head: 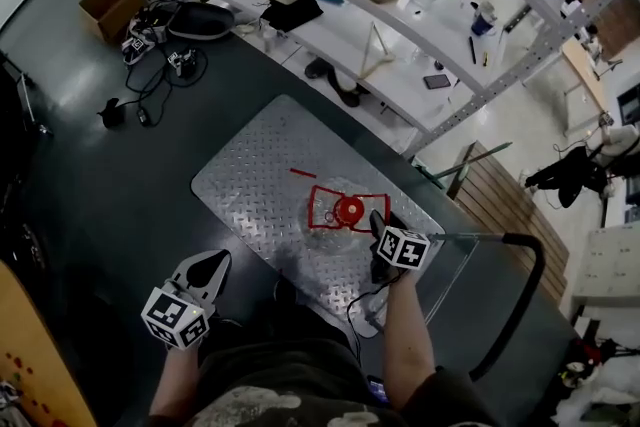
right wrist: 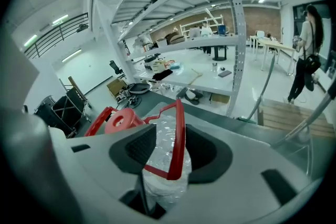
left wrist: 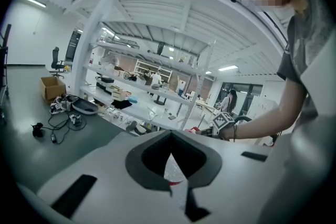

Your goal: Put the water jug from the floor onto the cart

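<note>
The clear water jug (head: 340, 215), with a red cap and a red carrying handle, stands on the cart's steel chequer-plate deck (head: 250, 180). My right gripper (head: 377, 223) is at the jug's near right side. In the right gripper view the red handle (right wrist: 179, 139) rises between the two dark pads, with a gap on either side, above the crinkled clear body (right wrist: 160, 178) and beside the cap (right wrist: 123, 120). The right gripper (right wrist: 169, 162) is open. My left gripper (head: 215, 263) hangs off the cart's near left corner, away from the jug. The left gripper (left wrist: 169, 185) is shut and holds nothing.
The cart's black push bar (head: 530, 265) curves at the right. Behind the cart stands a long white shelving rack (head: 380, 35) full of items. A cardboard box (head: 108, 3) and loose cables (head: 150, 80) lie on the dark floor at left. A wooden pallet (head: 500, 205) lies at right.
</note>
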A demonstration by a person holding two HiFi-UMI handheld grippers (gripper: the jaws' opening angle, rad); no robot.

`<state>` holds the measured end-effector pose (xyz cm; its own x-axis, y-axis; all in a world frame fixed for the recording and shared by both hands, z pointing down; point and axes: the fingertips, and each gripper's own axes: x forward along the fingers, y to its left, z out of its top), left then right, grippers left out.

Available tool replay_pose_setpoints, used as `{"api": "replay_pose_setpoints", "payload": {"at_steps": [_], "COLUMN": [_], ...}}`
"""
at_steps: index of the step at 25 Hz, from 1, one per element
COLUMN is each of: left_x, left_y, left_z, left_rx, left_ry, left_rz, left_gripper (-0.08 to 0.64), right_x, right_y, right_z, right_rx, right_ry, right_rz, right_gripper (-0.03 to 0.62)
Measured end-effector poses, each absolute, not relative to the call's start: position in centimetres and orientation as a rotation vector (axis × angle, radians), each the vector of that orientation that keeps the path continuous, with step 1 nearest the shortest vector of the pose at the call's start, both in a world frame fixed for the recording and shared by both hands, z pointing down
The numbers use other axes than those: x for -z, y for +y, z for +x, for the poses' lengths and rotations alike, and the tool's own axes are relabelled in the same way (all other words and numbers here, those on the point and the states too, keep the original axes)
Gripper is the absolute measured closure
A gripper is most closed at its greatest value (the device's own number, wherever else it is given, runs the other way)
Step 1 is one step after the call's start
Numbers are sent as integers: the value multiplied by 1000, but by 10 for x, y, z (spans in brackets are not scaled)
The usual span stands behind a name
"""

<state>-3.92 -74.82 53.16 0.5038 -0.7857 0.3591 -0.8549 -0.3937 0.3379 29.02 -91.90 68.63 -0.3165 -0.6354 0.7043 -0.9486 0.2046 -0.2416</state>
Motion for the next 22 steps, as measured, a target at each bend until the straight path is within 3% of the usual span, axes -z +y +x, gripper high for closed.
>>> {"api": "replay_pose_setpoints", "payload": {"at_steps": [6,22], "left_x": [-527,-503], "left_y": [-734,-543], "left_z": [-34,-64], "left_rx": [-186,-133], "left_ry": [-1310,-1195], "left_rz": [2287,2414], "left_gripper": [558,558], "right_x": [-674,-569], "right_y": [-890,-666], "right_z": [291,214], "right_rx": [-922,-778], "right_ry": [-2047,-2278], "right_rz": [1552,1715], "right_gripper": [402,402]}}
